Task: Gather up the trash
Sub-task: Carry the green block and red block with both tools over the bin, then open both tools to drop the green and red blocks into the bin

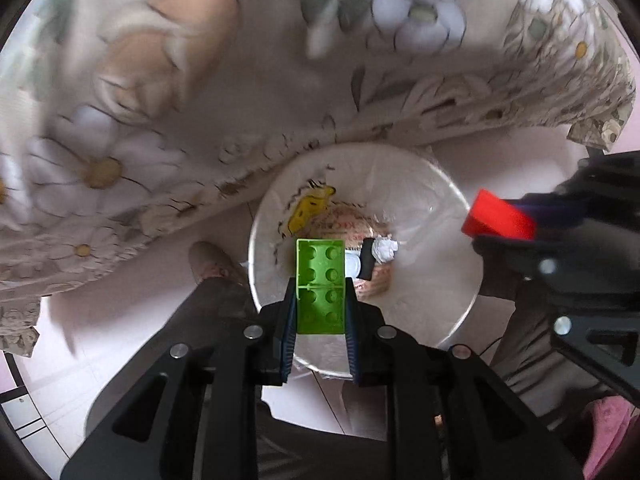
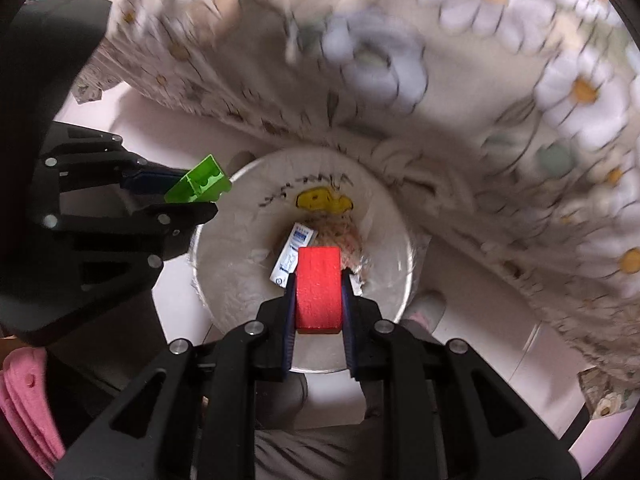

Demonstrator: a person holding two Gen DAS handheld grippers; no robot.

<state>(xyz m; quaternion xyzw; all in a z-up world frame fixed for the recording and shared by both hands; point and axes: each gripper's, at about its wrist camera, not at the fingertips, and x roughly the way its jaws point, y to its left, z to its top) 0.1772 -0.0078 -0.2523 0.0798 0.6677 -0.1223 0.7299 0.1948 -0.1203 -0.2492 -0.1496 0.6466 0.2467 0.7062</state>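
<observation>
Green brick (image 1: 320, 286) pinched in my left gripper (image 1: 320, 300), red block (image 2: 319, 289) in my right gripper (image 2: 319, 300), both above the lined bin (image 1: 432, 280); wrappers already inside, only dropping remains.

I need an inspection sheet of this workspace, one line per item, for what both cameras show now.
Surface: pale floor beside a table with a floral cloth.
Job's things: green brick and red block, each gripped above the lined bin.
Clutter: blue-white packet and crumpled white paper inside the bin.
Grippers: left claw shut on the brick; right claw shut on the block.
Cables: nothing seen.
Surroundings: pink fabric at the frame edge.
</observation>
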